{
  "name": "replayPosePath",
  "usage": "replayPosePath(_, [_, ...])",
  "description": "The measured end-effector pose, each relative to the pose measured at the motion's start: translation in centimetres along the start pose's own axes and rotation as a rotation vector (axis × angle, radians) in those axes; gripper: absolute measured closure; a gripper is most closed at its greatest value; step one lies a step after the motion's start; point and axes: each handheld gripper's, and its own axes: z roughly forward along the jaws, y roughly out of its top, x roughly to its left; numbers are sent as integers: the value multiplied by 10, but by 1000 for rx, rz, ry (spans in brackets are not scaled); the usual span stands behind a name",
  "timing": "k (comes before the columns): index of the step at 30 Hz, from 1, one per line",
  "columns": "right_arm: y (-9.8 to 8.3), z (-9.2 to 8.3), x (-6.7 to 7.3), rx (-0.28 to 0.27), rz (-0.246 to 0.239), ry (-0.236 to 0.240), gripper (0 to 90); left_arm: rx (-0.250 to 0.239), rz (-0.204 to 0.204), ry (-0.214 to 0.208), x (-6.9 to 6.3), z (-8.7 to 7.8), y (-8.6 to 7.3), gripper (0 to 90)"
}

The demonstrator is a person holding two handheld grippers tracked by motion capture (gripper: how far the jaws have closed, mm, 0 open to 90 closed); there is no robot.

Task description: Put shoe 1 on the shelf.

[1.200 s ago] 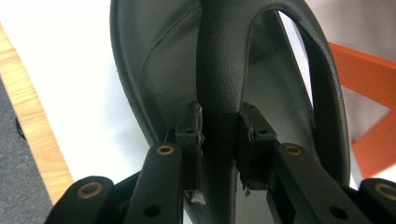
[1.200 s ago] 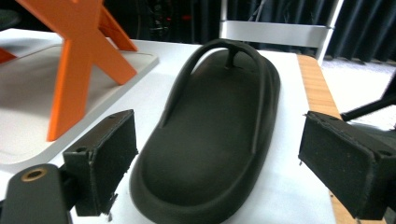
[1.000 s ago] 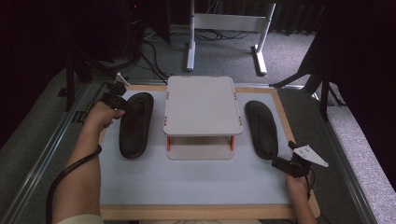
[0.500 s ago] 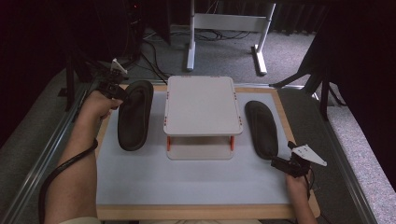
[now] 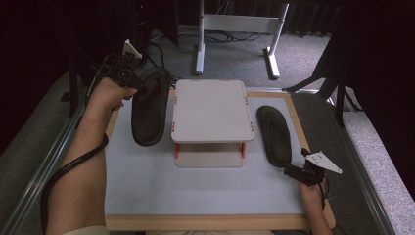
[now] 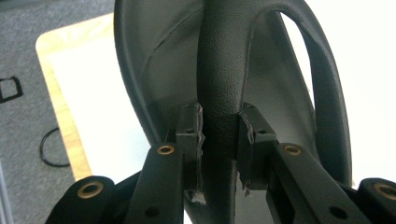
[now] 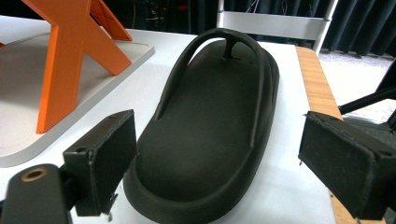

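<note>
A black flip-flop [image 5: 149, 105] is hanging lifted off the white mat [image 5: 147, 186] at about ten o'clock from the table's middle, its toe end up near the left gripper [image 5: 128, 73] and its heel end dangling toward the person. In the left gripper view the two black jaws are pinching the sandal's strap [image 6: 224, 93] between their pads, with the sole curving away behind it. The left hand [image 5: 107, 93] is gripping that tool at the mat's far left corner. At the centre a white two-tier stand [image 5: 211, 110] on orange legs [image 7: 65, 60] is sitting on the mat, just beside the raised sandal. At three o'clock a second black flip-flop [image 5: 274, 134] is lying flat on the mat, strap side up. The right gripper [image 5: 298, 172] is hovering at about four o'clock, just behind that sandal's heel, its jaws spread wide on either side of the heel without touching it. A wooden border [image 5: 220, 221] is framing the mat
</note>
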Motion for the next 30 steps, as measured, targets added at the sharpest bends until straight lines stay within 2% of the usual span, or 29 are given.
replayPosePath(5, [0,0,0,3,0,1,108,-3,3,4,-13,-4,8,731])
replayPosePath(7, [0,0,0,4,1,3,108,9,27,21,-26,-5,14,731])
replayPosePath(9, [0,0,0,4,1,4,108,6,30,22,-34,-6,18,730])
replayPosePath(11, [0,0,0,4,-1,3,108,1,28,3,-41,-6,22,731])
replayPosePath(15, [0,0,0,7,-2,3,108,0,31,-6,-57,-2,30,730])
replayPosePath(18, [0,0,0,9,0,2,108,13,17,-25,-68,2,37,730])
replayPosePath(22, [0,0,0,9,3,2,108,29,14,-23,-82,11,44,730])
replayPosePath(23, [0,0,0,9,3,2,108,29,14,-23,-82,11,44,730])
replayPosePath(24, [0,0,0,9,2,3,108,26,-4,-41,-86,16,46,730])
replayPosePath(25, [0,0,0,12,2,2,108,32,0,-34,-89,19,47,730])
replayPosePath(27, [0,1,0,13,-1,2,108,28,-14,-48,-93,23,49,730])
replayPosePath(28, [0,0,0,11,-3,3,108,31,-7,-35,-95,25,49,730])
replayPosePath(30, [0,0,0,11,-3,5,108,29,-21,-46,-97,28,50,729])
